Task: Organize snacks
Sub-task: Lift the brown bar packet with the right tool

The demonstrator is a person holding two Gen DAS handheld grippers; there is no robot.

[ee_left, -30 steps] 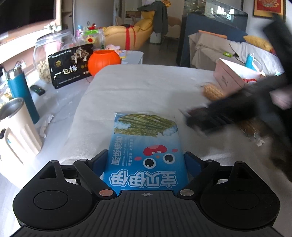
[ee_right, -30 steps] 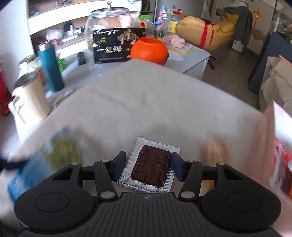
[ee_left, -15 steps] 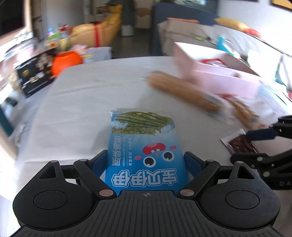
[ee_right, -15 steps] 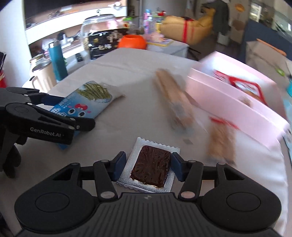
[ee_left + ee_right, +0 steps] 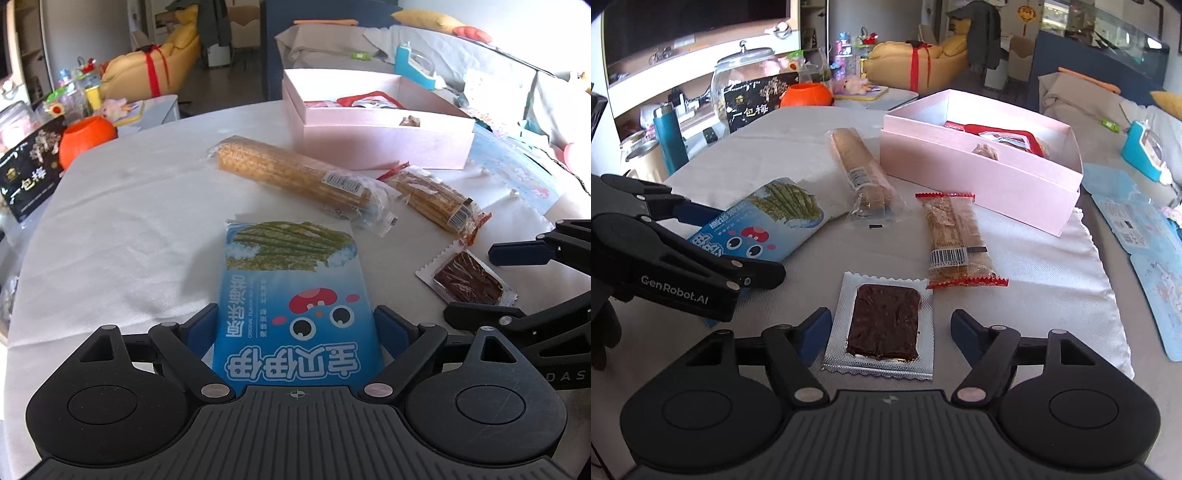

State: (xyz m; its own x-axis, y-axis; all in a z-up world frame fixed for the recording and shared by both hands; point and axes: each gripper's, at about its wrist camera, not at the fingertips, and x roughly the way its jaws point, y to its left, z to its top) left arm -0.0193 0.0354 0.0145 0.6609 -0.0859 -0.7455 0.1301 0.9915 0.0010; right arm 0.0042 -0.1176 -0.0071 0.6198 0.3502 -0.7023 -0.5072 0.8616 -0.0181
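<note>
Snacks number four on the cloth: our left gripper (image 5: 295, 325) clamps the blue seaweed packet (image 5: 291, 295) at lower centre; our right gripper (image 5: 890, 328), jaws just opened, straddles the foil-wrapped brown bar (image 5: 884, 326) untouched. Two wafer packs (image 5: 955, 236) lie mid-frame. Only the right view shows one teal bottle (image 5: 670, 142).

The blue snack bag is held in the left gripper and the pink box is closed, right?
Not quite. The blue snack bag is in the left gripper, but the pink box is open. The right wrist view shows snacks inside it.
</note>
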